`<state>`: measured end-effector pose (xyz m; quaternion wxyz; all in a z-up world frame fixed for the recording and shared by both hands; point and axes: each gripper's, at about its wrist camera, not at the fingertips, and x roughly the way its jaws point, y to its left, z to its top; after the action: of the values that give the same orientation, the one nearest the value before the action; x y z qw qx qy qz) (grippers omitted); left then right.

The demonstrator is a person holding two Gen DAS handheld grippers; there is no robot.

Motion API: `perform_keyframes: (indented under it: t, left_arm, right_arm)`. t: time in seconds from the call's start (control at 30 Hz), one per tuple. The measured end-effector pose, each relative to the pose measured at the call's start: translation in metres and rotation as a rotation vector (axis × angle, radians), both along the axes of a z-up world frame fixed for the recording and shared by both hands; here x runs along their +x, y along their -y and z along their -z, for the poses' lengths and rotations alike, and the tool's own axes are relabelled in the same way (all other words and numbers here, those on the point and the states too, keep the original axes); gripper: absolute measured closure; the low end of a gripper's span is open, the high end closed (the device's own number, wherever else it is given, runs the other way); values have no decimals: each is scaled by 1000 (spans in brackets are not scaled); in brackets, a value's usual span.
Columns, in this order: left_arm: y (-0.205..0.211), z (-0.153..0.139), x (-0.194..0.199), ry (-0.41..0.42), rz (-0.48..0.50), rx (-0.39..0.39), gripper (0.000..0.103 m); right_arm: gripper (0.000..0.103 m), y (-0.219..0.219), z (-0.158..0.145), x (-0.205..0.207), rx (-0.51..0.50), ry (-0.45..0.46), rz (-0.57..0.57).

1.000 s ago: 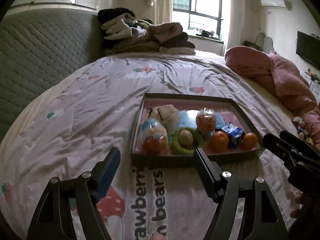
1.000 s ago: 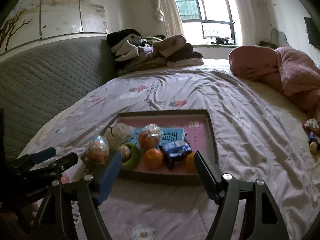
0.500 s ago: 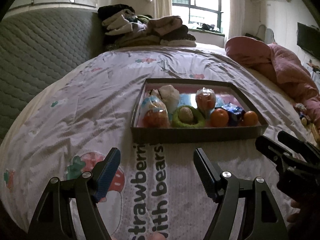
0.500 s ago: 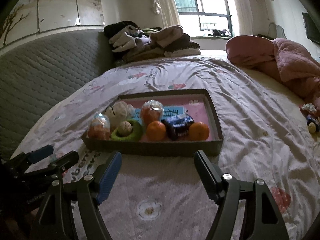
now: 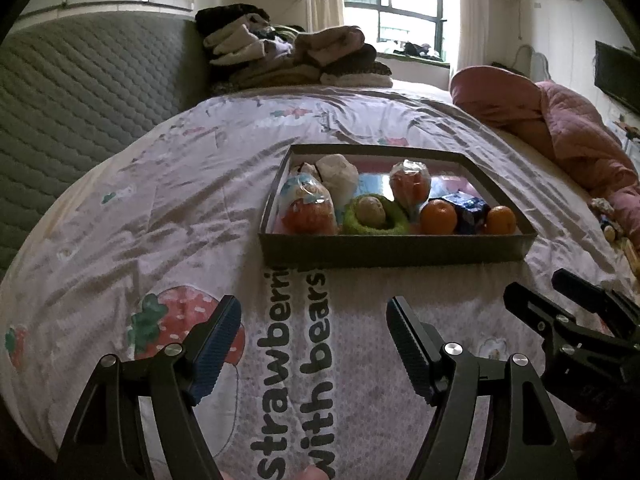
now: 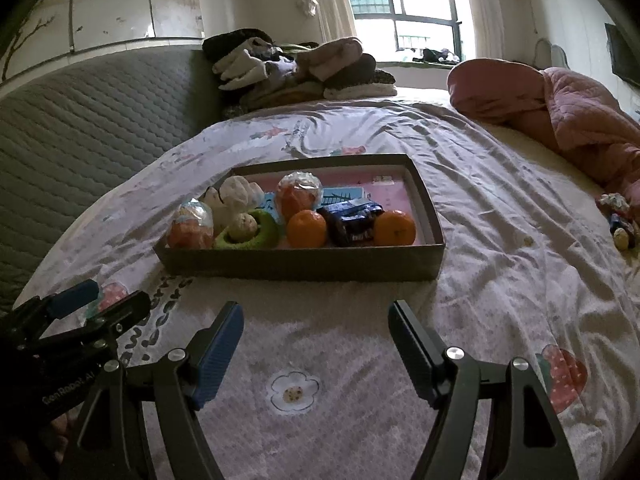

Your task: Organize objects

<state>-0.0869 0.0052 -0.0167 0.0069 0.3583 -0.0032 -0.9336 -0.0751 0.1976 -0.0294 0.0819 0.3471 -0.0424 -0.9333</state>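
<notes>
A shallow dark box with a pink floor lies on the bed sheet. Inside it are two bare oranges, two plastic-wrapped oranges, a dark blue snack packet, a green ring with a beige ball in it and a white wrapped lump. My left gripper stands open and empty short of the box's near wall. My right gripper is open and empty too, likewise back from the box. Each gripper shows at the edge of the other's view.
The bed carries a printed pink sheet. Folded clothes are piled at the far end by the window. A pink quilt is bunched on the right, with small toys near it. A grey padded headboard runs along the left.
Both grippers have pulled back and lowered away from the box, which now lies farther ahead of the fingertips. Its contents have not moved. Both stay open.
</notes>
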Motion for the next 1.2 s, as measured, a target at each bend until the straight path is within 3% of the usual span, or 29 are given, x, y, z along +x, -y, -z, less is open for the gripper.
perform_keyframes:
  t: [1.2]
  left_arm:
    - [-4,7,-3,18,2,-9,27]
  right_arm:
    - [29,0,7,-5,2,35,-2]
